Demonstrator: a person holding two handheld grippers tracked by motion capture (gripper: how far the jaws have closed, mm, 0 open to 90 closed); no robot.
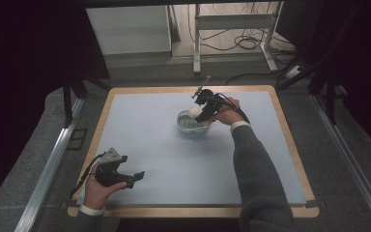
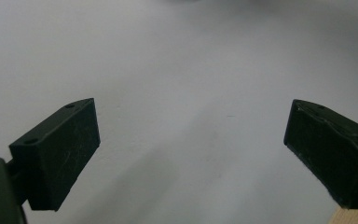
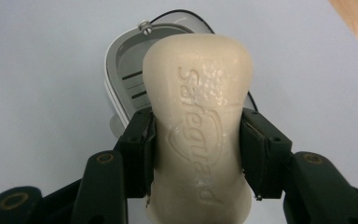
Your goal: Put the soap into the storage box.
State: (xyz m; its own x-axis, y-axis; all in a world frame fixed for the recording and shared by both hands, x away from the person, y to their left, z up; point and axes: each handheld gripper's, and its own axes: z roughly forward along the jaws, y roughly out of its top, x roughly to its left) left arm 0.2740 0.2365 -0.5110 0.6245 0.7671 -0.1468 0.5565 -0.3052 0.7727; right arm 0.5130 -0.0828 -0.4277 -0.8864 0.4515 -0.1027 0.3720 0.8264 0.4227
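Your right gripper [image 3: 196, 154] clamped on cream soap bar [image 3: 198, 126] above steel soap dish [image 1: 192, 123], left gripper [image 1: 134, 176] wide open, empty, well apart from the dish, pale blue mat [image 1: 174, 159], wood-edged table [image 1: 104, 113], desk legs [image 1: 197, 43] beyond.

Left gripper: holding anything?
No. The left gripper has its jaws spread wide with bare blue mat between them; the soap bar is clamped in the right gripper.

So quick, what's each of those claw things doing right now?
Left gripper: open, holding nothing.
Right gripper: closed on the soap bar, above the soap dish.
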